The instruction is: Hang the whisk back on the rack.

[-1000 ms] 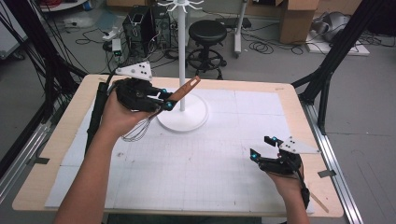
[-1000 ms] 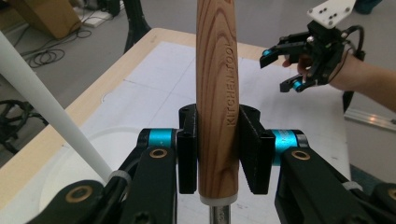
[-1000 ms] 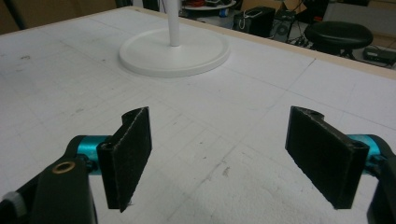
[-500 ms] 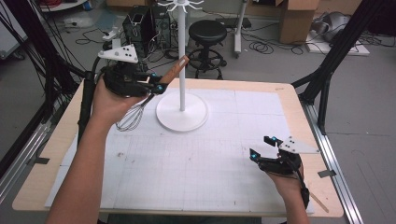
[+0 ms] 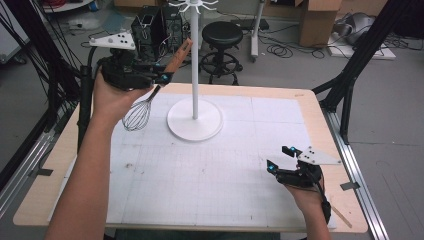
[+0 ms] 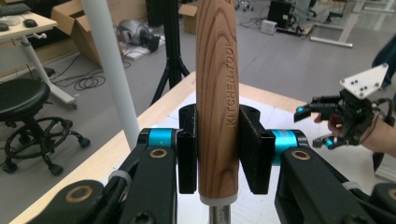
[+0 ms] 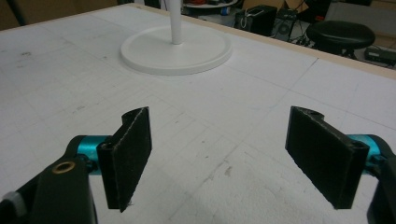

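Left gripper (image 5: 161,76) raised off the table, clamped on the wooden handle of the whisk (image 6: 217,93), wire head hanging below, white hook stand (image 5: 194,60) just beside; hanging judged in hand, next needing handle end lifted to a hook; right gripper (image 5: 280,160) idle, jaws apart.

Right gripper (image 7: 219,158) hovers low over a white gridded mat (image 7: 70,79), its jaws wide apart, with a round white stand base (image 7: 176,50) beyond it.
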Available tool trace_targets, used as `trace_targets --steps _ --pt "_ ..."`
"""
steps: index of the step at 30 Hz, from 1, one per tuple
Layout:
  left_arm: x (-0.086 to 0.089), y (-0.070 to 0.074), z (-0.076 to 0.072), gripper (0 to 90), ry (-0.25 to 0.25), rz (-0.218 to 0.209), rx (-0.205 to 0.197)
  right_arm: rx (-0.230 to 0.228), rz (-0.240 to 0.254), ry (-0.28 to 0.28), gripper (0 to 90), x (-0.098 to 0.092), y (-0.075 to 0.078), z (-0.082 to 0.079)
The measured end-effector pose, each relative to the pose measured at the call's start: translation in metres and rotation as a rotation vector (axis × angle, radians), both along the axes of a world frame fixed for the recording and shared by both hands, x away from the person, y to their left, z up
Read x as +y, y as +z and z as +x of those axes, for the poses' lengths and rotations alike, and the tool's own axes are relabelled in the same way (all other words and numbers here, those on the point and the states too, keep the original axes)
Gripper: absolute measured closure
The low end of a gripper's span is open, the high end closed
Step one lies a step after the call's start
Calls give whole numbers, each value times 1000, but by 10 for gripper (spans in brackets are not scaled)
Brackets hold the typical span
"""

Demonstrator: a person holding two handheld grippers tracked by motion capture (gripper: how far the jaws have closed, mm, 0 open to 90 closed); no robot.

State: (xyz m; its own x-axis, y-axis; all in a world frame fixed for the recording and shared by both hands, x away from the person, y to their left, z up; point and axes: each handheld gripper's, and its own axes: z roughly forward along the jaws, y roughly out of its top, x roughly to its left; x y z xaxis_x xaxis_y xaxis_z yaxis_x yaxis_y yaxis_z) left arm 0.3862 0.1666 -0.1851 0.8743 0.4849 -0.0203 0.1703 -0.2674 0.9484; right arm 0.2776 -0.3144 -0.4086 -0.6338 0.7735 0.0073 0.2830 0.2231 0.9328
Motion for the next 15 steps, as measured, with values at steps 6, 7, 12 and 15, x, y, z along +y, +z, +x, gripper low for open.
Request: trace_targets --steps 6,7,12,15 --pt "1 9 4 708 11 -16 -15 -3 -3 0 217 1 0 0" --pt "1 10 5 708 20 -18 -23 -3 -3 -2 217 0 0 0" --pt "2 16 12 707 40 -36 -19 0 -1 0 217 0 0 0" --pt "4 19 18 708 60 -55 -24 3 -3 1 217 1 0 0"
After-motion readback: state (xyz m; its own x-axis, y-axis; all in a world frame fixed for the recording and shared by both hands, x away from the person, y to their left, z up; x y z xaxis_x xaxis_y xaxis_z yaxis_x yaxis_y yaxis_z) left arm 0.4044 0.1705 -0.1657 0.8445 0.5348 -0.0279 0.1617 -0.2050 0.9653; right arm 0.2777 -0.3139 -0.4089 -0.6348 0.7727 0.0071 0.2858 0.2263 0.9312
